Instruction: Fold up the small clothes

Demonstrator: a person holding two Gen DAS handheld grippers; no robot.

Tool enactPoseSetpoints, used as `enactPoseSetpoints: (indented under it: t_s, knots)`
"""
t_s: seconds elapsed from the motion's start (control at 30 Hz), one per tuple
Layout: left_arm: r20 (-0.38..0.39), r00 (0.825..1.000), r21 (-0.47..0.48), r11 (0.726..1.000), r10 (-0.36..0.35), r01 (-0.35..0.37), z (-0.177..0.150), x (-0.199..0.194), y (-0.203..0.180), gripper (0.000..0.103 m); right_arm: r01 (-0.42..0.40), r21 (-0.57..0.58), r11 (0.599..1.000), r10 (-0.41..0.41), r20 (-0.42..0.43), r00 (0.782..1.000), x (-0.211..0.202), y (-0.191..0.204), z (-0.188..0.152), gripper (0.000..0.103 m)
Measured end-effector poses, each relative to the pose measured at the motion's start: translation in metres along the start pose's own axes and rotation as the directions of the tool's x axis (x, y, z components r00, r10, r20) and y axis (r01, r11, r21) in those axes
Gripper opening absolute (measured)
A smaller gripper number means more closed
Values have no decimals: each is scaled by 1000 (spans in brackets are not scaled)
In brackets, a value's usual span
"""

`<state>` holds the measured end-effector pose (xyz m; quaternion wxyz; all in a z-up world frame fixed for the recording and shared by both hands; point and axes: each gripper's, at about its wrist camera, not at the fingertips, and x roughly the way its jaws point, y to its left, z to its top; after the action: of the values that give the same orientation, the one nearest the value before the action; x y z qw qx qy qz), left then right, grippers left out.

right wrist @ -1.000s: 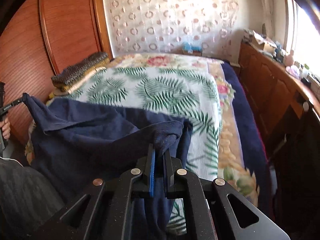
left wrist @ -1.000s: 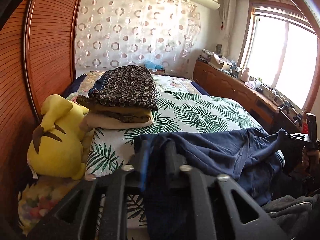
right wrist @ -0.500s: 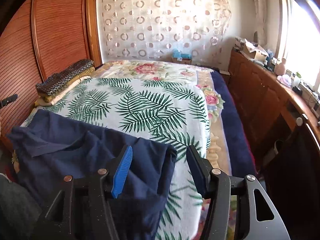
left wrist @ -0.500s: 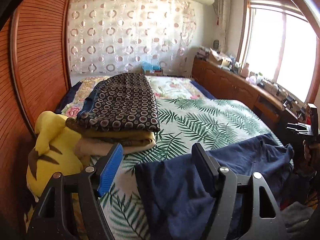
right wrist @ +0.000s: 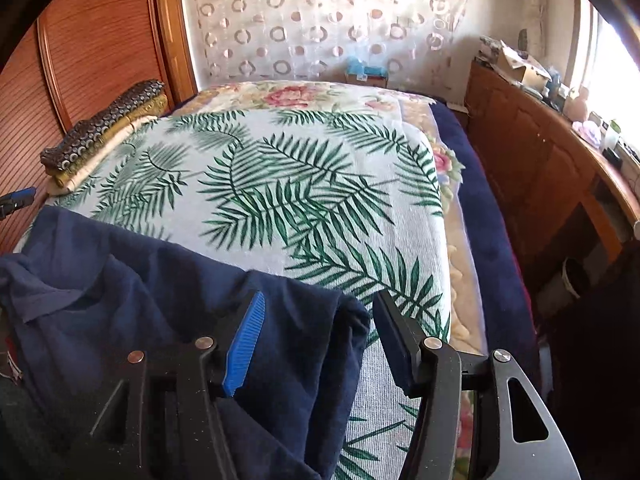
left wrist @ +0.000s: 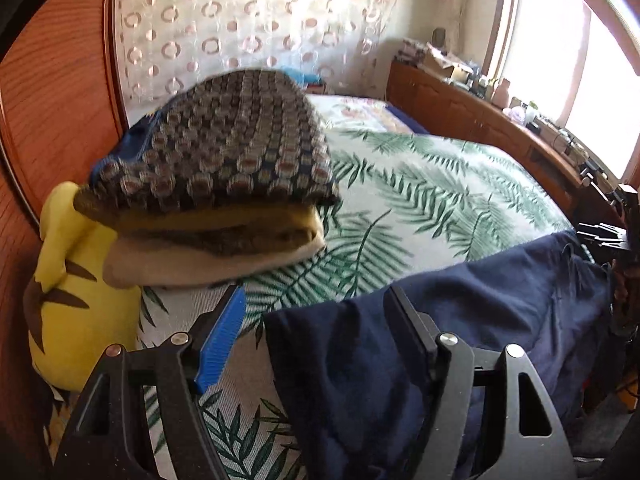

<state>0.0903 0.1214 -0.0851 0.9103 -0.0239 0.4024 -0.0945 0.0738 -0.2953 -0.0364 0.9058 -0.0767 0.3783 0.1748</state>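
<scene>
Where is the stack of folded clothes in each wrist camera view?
Left wrist: the stack of folded clothes fills the upper left, close up, beside the yellow plush toy.
Right wrist: the stack is small at the far left edge, by the wooden headboard.
Shared landmark: the circle-patterned curtain behind the bed.

A navy garment is lying rumpled over the bed's near edge; a folded stack is sitting at its left edge.

Matt navy cloth garment; glossy ribbed wooden headboard.
</scene>
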Motion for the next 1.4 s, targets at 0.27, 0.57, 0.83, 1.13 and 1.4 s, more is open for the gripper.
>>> enactPoseSetpoints:
  t_s: [0.27, 0.57, 0.83, 1.13, 1.4]
  knots:
    - [-49, 999, -1, 1000, -4, 4, -15, 15, -3, 72, -5, 17, 1000, 5, -34, 999, 8, -5, -2, 58]
    - [-66, 998, -24, 1000, -22, 20, -22, 19, -1, 72, 4, 24, 1000, -3, -42, 999, 11, -13, 0, 58]
    - [-70, 998, -3, 1000, -6, 6, -23, 21, -7, 69, -66, -38, 997, 64, -38, 997, 11, -2, -1, 26]
    - [61, 972, -8, 974, -226, 227, -7, -47, -28, 11, -124, -52, 991, 126, 45, 991, -53, 1, -5, 13]
    - [301, 920, 158, 964, -252, 212, 40, -172, -67, 11, -24, -127, 992, 51, 218, 975, -190, 16, 15, 12]
